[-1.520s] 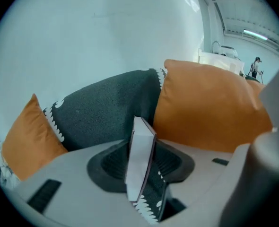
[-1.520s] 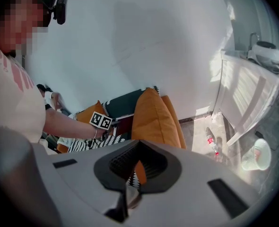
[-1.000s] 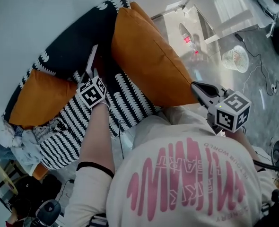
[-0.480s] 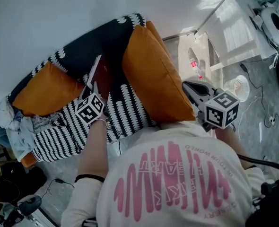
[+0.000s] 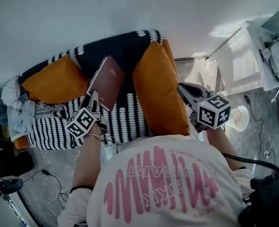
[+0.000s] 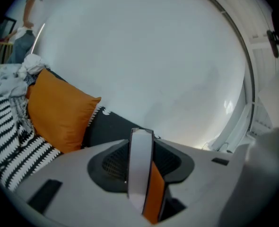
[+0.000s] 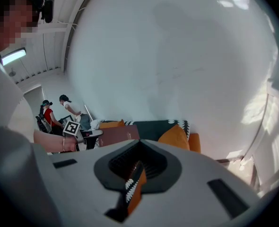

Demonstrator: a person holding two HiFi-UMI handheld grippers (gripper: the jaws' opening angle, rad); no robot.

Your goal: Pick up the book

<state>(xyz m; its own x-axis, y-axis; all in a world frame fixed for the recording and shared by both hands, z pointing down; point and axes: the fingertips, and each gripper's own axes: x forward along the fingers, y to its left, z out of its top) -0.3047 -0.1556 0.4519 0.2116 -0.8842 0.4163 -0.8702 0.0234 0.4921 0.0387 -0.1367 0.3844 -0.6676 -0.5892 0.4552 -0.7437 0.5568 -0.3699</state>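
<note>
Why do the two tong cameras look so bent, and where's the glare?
Left gripper view: fisheye bends the wall, corners black, book edge soft. Right gripper view: same bulge, sunlit patch at right. Head view: sun glare on the floor at right, sofa evenly lit.

Printed in pink, upside down, on the white T-shirt [image 5: 177, 188]: "HEART" and "YOUR WORLD". Small pale lettering on the maroon book [image 5: 107, 82], too small to read.

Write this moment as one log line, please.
left gripper: shut on maroon book, held over striped sofa | right gripper: shut, empty
</note>
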